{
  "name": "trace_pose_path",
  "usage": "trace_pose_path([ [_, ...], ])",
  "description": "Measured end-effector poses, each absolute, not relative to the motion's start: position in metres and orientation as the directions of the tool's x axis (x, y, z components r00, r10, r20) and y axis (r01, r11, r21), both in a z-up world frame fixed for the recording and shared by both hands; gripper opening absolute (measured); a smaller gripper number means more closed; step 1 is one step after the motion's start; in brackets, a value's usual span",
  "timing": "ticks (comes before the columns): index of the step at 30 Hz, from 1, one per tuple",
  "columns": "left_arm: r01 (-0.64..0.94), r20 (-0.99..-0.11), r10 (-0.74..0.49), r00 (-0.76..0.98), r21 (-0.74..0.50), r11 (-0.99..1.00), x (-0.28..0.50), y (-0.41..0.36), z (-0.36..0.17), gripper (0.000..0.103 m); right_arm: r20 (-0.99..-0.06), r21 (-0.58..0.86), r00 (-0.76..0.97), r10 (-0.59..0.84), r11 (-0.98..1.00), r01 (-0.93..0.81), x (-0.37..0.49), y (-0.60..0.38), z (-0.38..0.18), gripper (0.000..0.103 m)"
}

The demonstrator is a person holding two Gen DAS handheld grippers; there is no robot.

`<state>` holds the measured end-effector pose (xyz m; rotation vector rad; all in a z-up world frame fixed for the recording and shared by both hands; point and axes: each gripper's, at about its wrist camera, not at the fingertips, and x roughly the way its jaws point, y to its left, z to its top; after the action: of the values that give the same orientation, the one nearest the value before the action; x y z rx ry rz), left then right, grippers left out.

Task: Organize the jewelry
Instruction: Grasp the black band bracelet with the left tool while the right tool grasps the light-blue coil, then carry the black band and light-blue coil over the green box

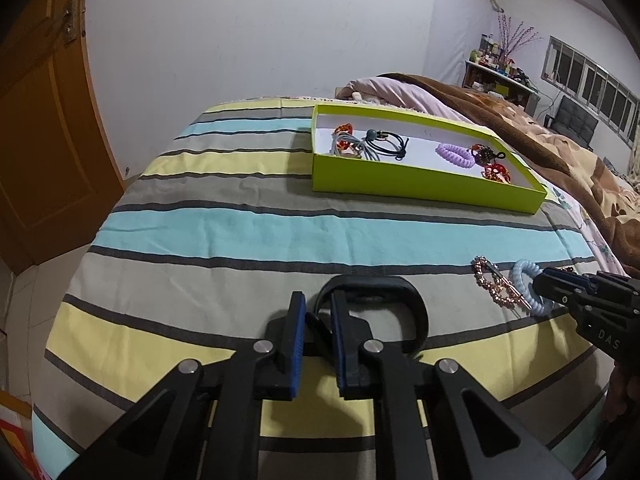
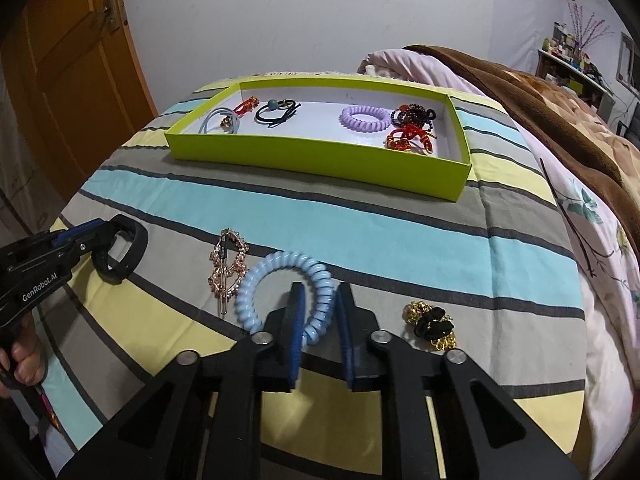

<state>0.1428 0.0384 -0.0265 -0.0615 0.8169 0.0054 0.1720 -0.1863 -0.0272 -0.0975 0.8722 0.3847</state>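
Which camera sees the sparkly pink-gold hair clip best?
The right wrist view: the rose-gold rhinestone hair clip lies whole and large on the striped bedsheet. The left wrist view shows it small, near the frame's right edge.

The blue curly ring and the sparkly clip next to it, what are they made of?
The blue curly ring looks like smooth, glossy plastic: light glints on each coil. It could be rubbery; the picture can't say. The sparkly clip looks like rose-gold metal with a shiny finish, set with little pale stones or beads, too small to tell which.
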Motion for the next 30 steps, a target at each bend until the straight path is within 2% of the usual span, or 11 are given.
trace_pose_path([
  [30, 0.034, -0.664, -0.083, 0.743, -0.087, 0.996, 0.135, 0.025, 0.009, 0.011, -0.685, 0.094, 0.653, 0.324, 0.927, -0.362, 0.154, -0.199, 0.008, 0.01],
])
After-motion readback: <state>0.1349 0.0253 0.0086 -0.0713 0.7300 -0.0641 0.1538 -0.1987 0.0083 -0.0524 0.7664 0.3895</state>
